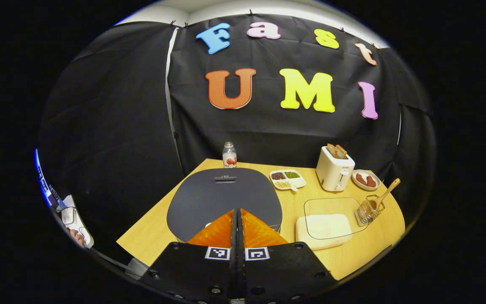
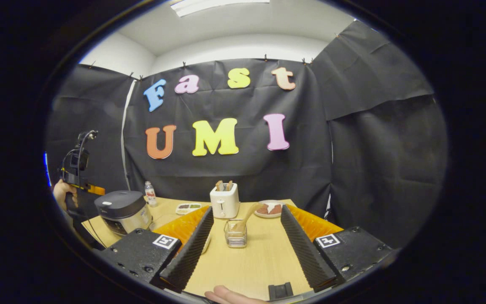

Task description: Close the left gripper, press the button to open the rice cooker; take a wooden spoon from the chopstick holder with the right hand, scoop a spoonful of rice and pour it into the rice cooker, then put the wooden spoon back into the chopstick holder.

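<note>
a light wooden table (image 2: 251,261) carries a rice cooker (image 2: 124,210), a small bottle (image 1: 229,155), a divided snack tray (image 1: 287,178), a toaster (image 1: 334,168), a plate (image 1: 365,179), a rice container (image 1: 324,228) and a chopstick holder (image 2: 235,233).

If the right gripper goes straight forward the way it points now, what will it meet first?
Most likely the chopstick holder with the wooden spoon, which stands between the open fingers of the right gripper. The toaster stands behind it; depth is uncertain.

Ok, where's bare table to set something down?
Free: the table strip left of the rice cooker, and the near stretch before the chopstick holder. Crowded: the back edge with bottle, sectioned dish, toaster, plate.
</note>
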Motion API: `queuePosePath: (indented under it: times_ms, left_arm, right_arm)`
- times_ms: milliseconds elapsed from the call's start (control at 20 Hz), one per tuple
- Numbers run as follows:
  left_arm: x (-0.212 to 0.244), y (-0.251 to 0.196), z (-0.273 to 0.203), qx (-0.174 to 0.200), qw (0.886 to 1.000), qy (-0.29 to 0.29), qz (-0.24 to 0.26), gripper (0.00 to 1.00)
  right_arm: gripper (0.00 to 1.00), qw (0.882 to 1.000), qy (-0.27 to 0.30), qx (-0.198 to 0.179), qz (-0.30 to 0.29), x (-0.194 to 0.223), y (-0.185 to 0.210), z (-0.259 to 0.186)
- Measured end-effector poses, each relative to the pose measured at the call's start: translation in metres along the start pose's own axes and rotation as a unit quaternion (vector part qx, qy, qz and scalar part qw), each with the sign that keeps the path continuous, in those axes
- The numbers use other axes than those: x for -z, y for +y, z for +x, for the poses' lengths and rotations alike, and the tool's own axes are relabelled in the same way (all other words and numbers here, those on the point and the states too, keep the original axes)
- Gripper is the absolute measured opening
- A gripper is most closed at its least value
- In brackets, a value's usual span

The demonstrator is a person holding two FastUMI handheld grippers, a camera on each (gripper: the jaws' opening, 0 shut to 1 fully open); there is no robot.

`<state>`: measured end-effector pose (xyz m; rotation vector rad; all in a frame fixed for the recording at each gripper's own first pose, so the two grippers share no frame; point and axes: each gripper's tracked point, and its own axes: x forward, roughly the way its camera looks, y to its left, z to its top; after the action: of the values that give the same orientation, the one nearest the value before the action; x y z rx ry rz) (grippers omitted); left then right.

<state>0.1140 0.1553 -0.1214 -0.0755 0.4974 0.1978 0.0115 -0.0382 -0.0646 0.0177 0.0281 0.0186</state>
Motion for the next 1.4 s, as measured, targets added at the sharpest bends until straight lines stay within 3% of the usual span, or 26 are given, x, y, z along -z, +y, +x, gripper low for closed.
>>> queuePosePath:
  times_ms: [250,450,700,1000,1150,1300,1400]
  left_arm:
    - [0.02,0.005,0.016,0.001,0.999,0.046,-0.02,0.0]
    - [0.03,0.013,0.023,-0.016,0.999,0.049,-0.015,0.0]
    - [0.033,0.013,0.024,-0.007,0.998,0.064,-0.021,0.0]
    - [0.036,0.013,0.028,-0.033,0.997,0.072,0.021,0.0]
    - [0.033,0.013,0.025,-0.029,0.996,0.082,0.015,0.0]
    - [0.005,0.013,0.01,-0.022,0.999,0.046,-0.01,0.0]
    - [-0.04,0.015,-0.011,-0.021,0.999,-0.031,-0.015,0.0]
  right_arm:
    - [1.0,1.0,0.018,-0.002,0.003,0.013,-0.003,0.006]
    - [1.0,1.0,0.021,-0.005,0.002,0.015,-0.003,0.005]
    - [1.0,1.0,0.03,-0.008,0.002,0.018,0.001,0.006]
    - [1.0,1.0,0.028,-0.012,-0.006,0.018,0.011,0.002]
    - [1.0,0.999,0.03,-0.013,-0.01,0.018,0.013,0.0]
    - [1.0,0.999,0.029,-0.007,-0.014,0.017,0.01,-0.002]
    - [1.0,0.999,0.031,-0.002,-0.021,0.021,0.008,-0.003]
